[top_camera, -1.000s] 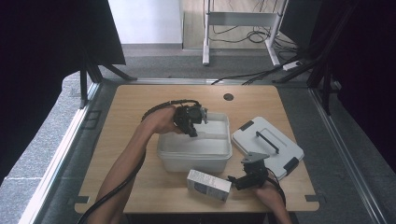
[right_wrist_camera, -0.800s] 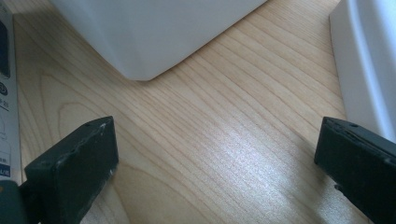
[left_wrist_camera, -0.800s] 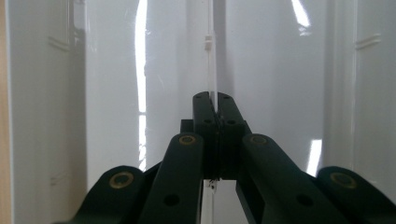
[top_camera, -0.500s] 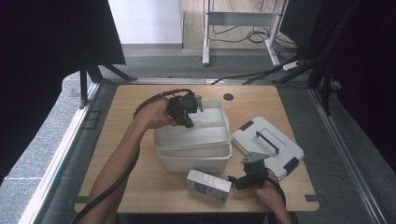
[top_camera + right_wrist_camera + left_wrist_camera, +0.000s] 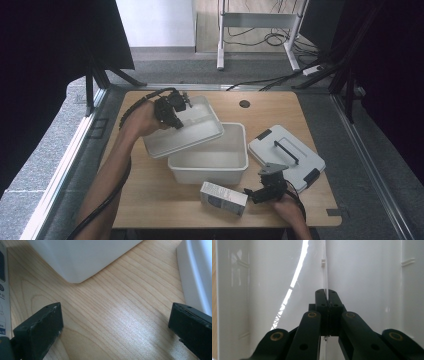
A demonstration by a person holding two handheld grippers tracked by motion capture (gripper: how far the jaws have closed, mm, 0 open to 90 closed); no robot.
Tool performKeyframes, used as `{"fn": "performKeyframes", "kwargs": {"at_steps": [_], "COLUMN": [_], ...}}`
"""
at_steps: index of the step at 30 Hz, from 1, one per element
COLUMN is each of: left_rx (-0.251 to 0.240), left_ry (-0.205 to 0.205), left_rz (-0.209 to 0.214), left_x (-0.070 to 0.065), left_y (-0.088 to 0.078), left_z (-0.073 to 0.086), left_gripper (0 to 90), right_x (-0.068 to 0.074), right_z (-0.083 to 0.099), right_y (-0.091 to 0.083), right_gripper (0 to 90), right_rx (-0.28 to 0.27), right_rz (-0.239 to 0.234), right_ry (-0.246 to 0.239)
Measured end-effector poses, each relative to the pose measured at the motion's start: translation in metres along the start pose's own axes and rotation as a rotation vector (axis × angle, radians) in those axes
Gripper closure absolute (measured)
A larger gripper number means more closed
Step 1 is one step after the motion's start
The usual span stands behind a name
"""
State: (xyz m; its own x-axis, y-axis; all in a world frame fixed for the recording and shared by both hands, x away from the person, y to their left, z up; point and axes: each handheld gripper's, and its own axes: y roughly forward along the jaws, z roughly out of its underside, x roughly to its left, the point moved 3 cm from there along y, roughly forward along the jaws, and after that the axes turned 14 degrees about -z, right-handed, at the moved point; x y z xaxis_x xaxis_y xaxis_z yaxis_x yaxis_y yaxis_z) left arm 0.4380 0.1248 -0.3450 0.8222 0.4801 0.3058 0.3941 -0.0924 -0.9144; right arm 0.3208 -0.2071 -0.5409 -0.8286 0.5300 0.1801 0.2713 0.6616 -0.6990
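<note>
While my left gripper (image 5: pixel 172 111) clamps the thin rim of the shallow white plastic tray (image 5: pixel 186 131), I hold it tilted above the far left corner of the deep white plastic tub (image 5: pixel 210 161) on the pale wooden table (image 5: pixel 150 200). My right gripper (image 5: pixel 265 190) rests near the front edge, jaws spread wide over bare wood, between a small white and blue carton (image 5: pixel 223 197) and a flat white lid with a dark handle (image 5: pixel 287 156). Grey carpet and cables (image 5: pixel 260 82) lie beyond the table
</note>
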Motion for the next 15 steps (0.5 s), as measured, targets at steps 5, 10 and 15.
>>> {"fn": "performKeyframes", "kwargs": {"at_steps": [5,10,15], "left_rx": [0.010,0.018,0.033], "left_ry": [-0.069,-0.134,-0.202], "left_rz": [-0.021,-0.042,-0.059], "left_x": [0.015,0.028,0.038], "left_y": [-0.002,-0.005,-0.007], "left_z": [0.021,0.041,0.063], "left_gripper": [89.0,89.0,89.0], "right_x": [0.000,0.000,0.000], "right_z": [0.000,0.000,0.000], "right_y": [0.000,0.000,0.000], "right_gripper": [0.0,0.0,0.0], "right_rx": [0.000,-0.002,-0.001], "right_rz": [0.001,0.002,0.001], "right_ry": [0.000,0.000,0.000]}}
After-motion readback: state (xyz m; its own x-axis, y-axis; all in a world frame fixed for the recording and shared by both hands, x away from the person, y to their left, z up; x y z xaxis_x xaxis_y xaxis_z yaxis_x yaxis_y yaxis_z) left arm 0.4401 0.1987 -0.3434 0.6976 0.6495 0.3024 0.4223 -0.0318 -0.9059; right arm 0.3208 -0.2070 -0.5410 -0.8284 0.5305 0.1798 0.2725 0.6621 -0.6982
